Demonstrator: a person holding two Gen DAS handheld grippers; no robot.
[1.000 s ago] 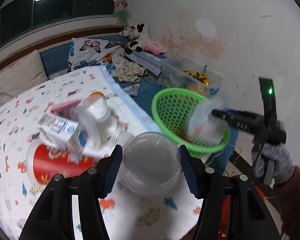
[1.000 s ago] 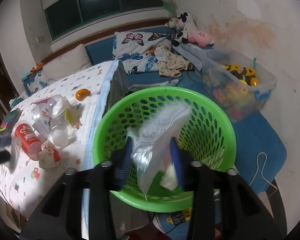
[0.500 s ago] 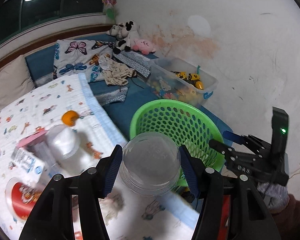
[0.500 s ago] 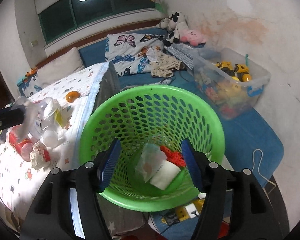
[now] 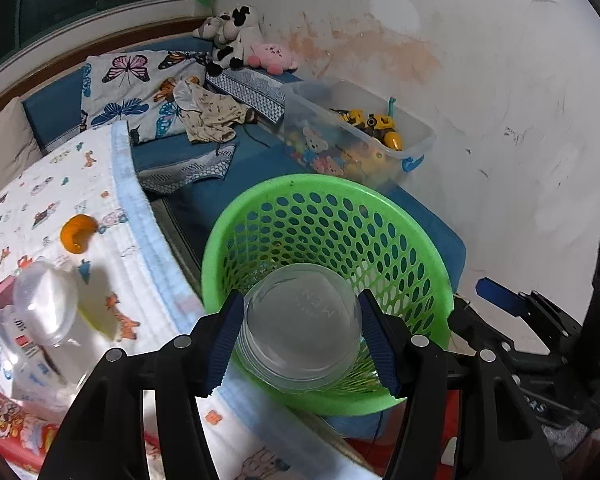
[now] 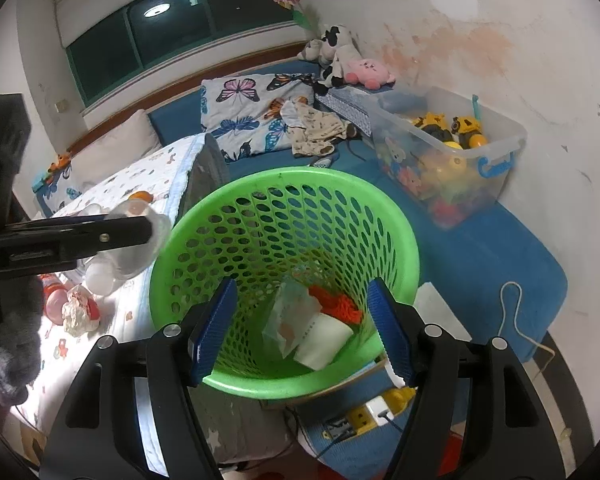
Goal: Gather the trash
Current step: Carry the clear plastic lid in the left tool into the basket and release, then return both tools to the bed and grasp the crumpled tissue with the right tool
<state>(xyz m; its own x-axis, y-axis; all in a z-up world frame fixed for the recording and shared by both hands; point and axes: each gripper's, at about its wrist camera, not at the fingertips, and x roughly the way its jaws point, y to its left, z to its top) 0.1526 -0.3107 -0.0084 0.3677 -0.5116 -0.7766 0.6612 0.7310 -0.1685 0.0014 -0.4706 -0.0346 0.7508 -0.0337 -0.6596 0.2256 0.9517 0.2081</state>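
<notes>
The left gripper is clamped on a clear plastic dome lid, its blue ribbed pads pressed against either side of the lid, which sits over the near rim of the green basket. The right gripper has its jaws spread wide with nothing between them, poised above the mouth of the same basket. Down in the basket's bottom lie a crumpled clear wrapper, a white packet and an orange mesh scrap. Left of the basket, the bed's patterned sheet carries an orange peel, a clear plastic cup and a red canister. Behind the basket, a clear toy bin stands against the stained wall.
</notes>
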